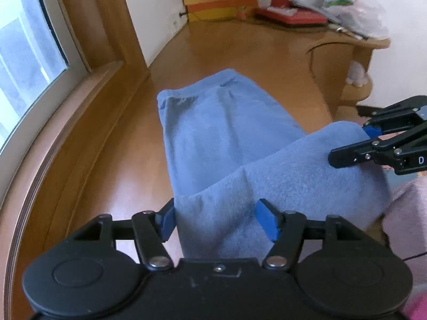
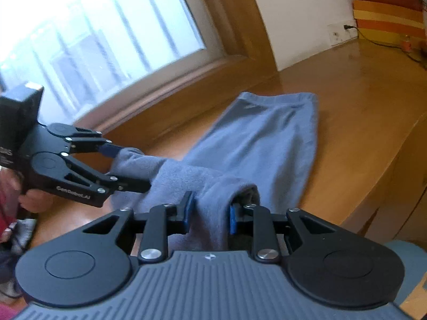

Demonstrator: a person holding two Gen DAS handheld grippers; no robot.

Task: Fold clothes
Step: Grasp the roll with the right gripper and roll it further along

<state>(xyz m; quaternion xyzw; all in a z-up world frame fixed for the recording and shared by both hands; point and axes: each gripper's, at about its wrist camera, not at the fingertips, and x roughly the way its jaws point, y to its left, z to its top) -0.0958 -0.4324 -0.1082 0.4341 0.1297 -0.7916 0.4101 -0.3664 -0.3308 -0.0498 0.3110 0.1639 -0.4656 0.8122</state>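
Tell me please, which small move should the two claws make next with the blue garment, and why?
Probably carry the lifted edge forward, toward the far hem lying by the window. Both the left claw and the right claw grip bunched near corners of the blue garment, raised off the wooden surface, while its far half lies flat. Moving both together would keep the fold even.

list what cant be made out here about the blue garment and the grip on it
- Near hem of the blue garment: hidden behind the left gripper body, left wrist view.
- What kind of garment it is: its near half is bunched and lifted, both views.
- Right gripper pad contact: fabric drapes over the right-hand pad, right wrist view.
- Items by the red fan: blurred.
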